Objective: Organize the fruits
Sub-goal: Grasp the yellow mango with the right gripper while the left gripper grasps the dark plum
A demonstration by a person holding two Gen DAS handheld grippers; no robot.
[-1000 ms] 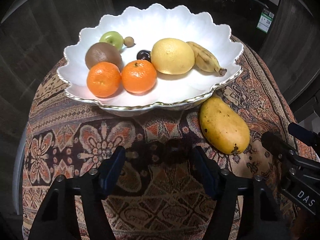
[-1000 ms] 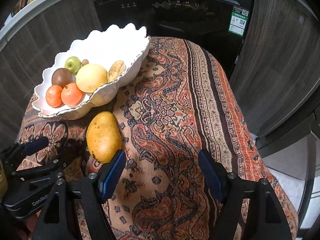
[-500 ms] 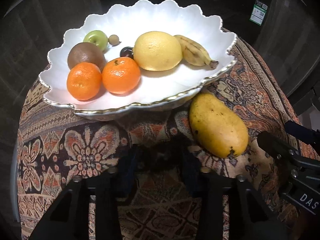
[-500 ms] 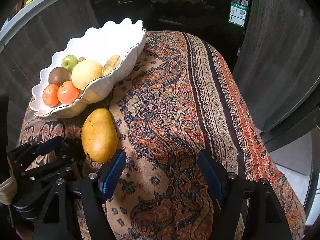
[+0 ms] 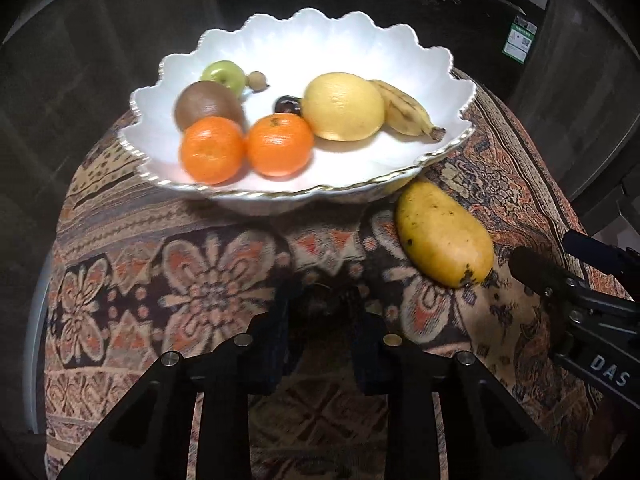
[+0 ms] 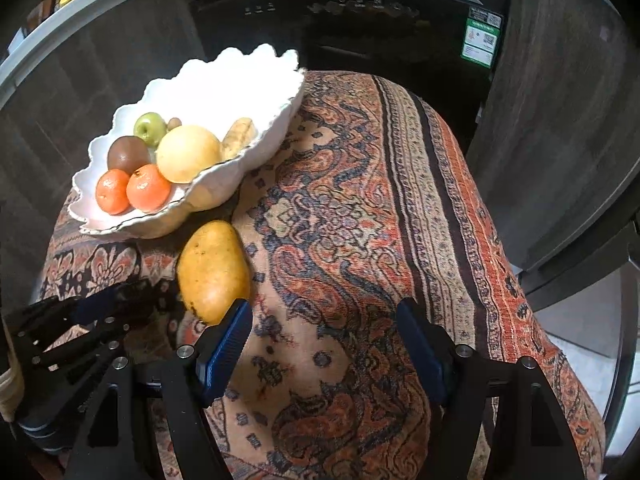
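A white scalloped bowl holds two oranges, a kiwi, a green apple, a yellow citrus, a banana and small dark fruits. A yellow mango lies on the patterned cloth just in front of the bowl's right side. My left gripper is shut and empty, low over the cloth left of the mango. My right gripper is open, its left finger just beside the mango's near end.
The table is covered by a patterned red and brown cloth. A dark oven front and dark cabinet doors stand behind. The table drops off at the left and right edges.
My left gripper has closed from wide open to shut, holding nothing. The right gripper has edged forward, its left finger nearer the mango's end.
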